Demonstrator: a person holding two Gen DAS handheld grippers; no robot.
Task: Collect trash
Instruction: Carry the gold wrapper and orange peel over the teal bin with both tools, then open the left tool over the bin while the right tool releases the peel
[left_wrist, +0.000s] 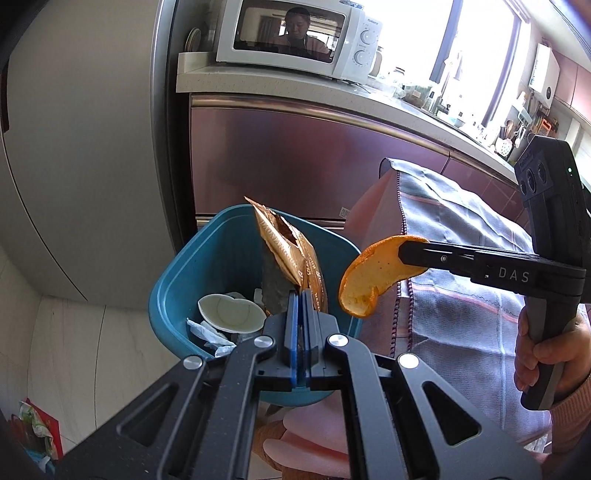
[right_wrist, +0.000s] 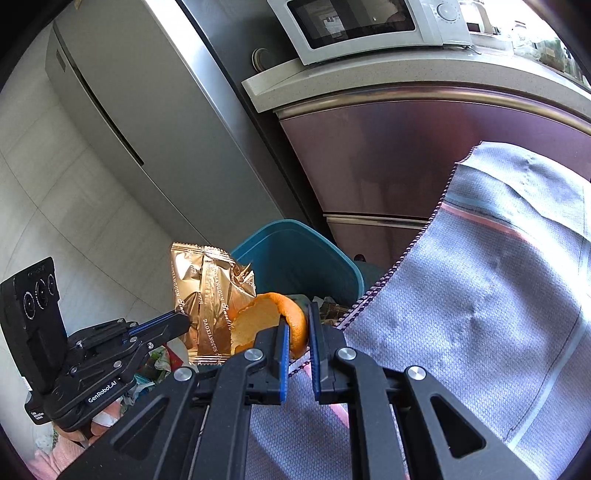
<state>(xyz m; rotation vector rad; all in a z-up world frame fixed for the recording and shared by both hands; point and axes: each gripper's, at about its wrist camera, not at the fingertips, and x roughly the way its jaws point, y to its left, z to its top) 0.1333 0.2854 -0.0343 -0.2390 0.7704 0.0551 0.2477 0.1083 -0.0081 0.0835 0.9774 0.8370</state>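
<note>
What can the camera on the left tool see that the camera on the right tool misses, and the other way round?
Only the left wrist view looks down into the teal bin, showing a broken white dish and crumpled paper inside, plus the person's reflection in the microwave door.

Only the right wrist view shows the whole left tool from the side, and some colourful litter beneath it.

Both show the gold wrapper pinched in the left tool, the orange peel held by the right tool, the bin, the striped cloth, fridge and microwave.
</note>
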